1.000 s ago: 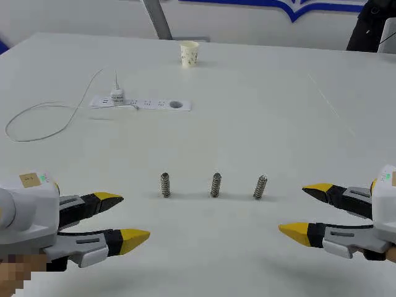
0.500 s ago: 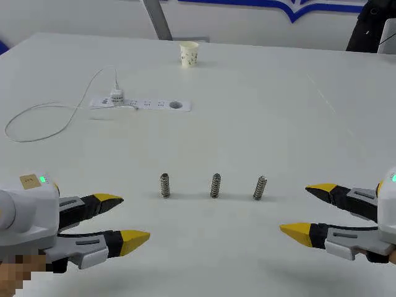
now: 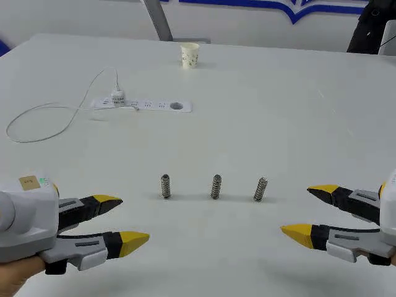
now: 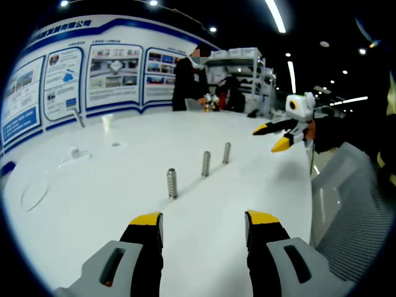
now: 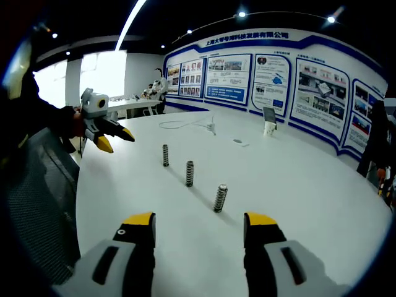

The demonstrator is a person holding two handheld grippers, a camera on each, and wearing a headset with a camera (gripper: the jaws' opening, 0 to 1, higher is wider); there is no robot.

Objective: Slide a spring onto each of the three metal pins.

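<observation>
Head view puts the job at its end, or very near it. Three springs stand in a row near the front of the white table [image 3: 278, 111]: the left-hand spring [image 3: 165, 185], the middle spring [image 3: 215, 185] and the right-hand spring [image 3: 260, 189]. They are well apart from one another, and each looks seated over its pin. The coils are small and hide what they sit on, so I cannot make out the metal pins themselves. I take it that all three are loaded because the springs stand on end, which loose ones would hardly do. The right-hand spring leans a little, while the other two look upright. By that reckoning nothing is left but perhaps to check that lean. The left gripper [image 3: 133, 218] is held low, to the left of the row, with its jaws spread wide and nothing between them. The right gripper [image 3: 296, 209] mirrors it on the far side, equally wide and empty, and both are clear of the springs. The count is three springs, three pins by inference and two grippers. Further back there is one power strip [image 3: 141, 104] with one white cable [image 3: 43, 120] looping off it, and one paper cup [image 3: 190, 54].
</observation>
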